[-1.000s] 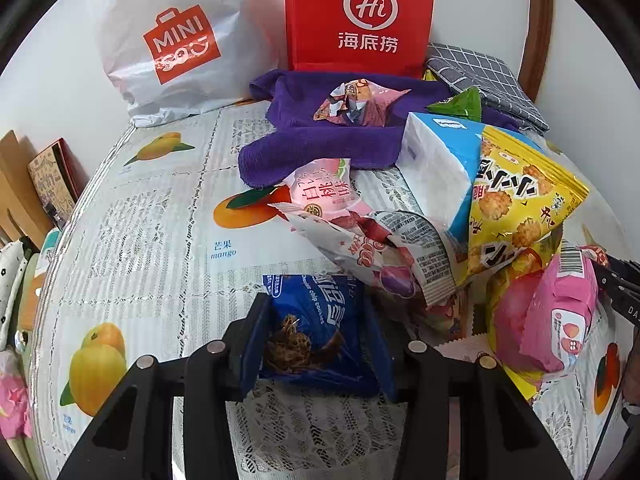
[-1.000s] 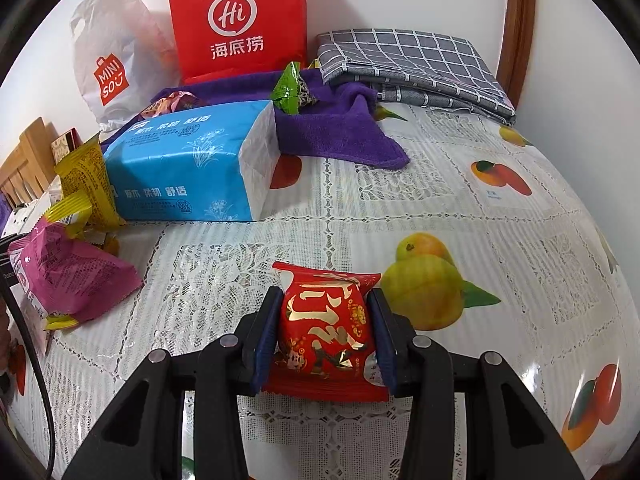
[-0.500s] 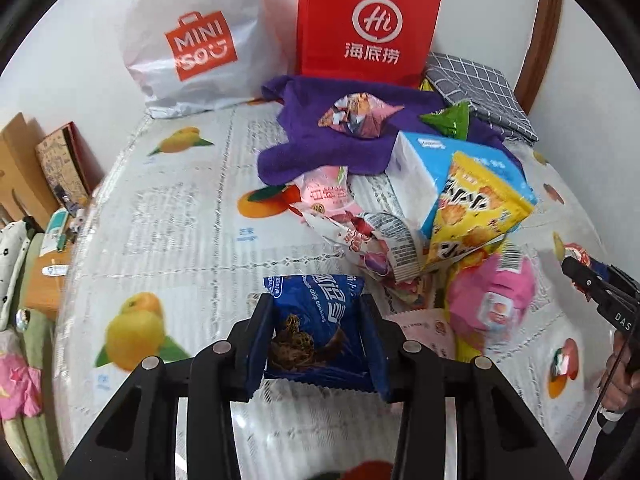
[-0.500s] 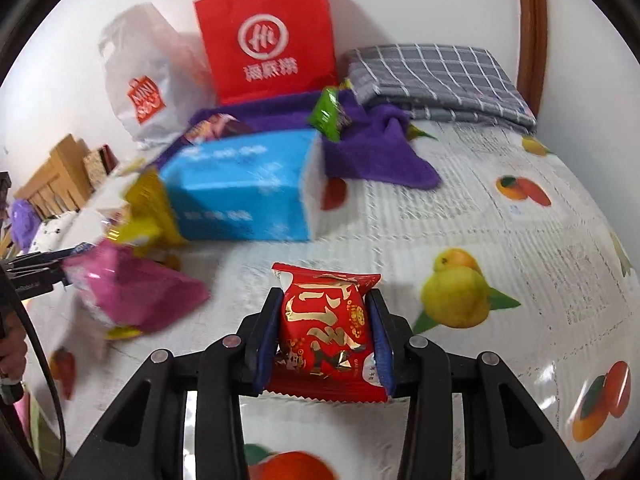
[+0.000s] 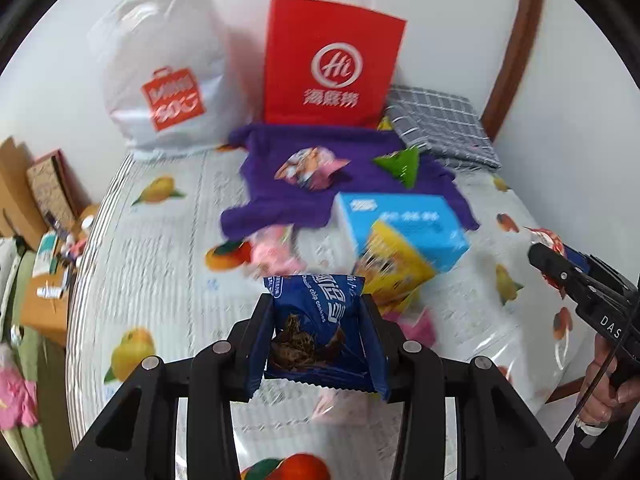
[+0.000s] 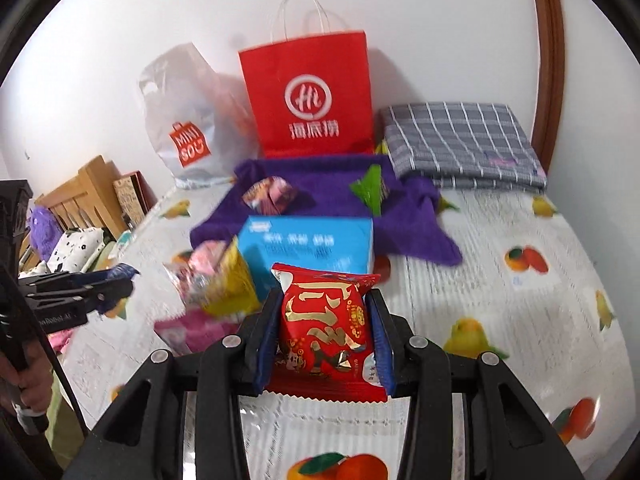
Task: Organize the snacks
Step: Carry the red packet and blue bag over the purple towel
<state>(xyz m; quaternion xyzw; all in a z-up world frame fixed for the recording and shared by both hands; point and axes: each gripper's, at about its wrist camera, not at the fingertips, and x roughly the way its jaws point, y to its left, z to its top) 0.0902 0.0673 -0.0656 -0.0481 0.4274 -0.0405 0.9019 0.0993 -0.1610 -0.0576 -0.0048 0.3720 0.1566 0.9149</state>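
**Clutter in the middle, open cloth to both sides**

A heap blocks the centre of the table (image 6: 520, 280): blue tissue pack (image 6: 312, 244), yellow chip bag (image 6: 232, 288), pink packets (image 5: 272, 252). Behind it lies the purple towel (image 5: 360, 196) with two snacks on it, then the red paper bag (image 6: 312, 96), white plastic bag (image 5: 160, 92) and folded checked cloth (image 6: 460, 140) along the wall. The left and right stretches of tablecloth lie bare

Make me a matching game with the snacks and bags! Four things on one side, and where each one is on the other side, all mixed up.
Things:
1. blue cookie packet
2. red snack packet
3. green packet
4. red paper bag

Places:
A. standing against the wall
B. lying on the purple towel
C. clamped in the left gripper
D. clamped in the right gripper

Pairs: 1-C, 2-D, 3-B, 4-A
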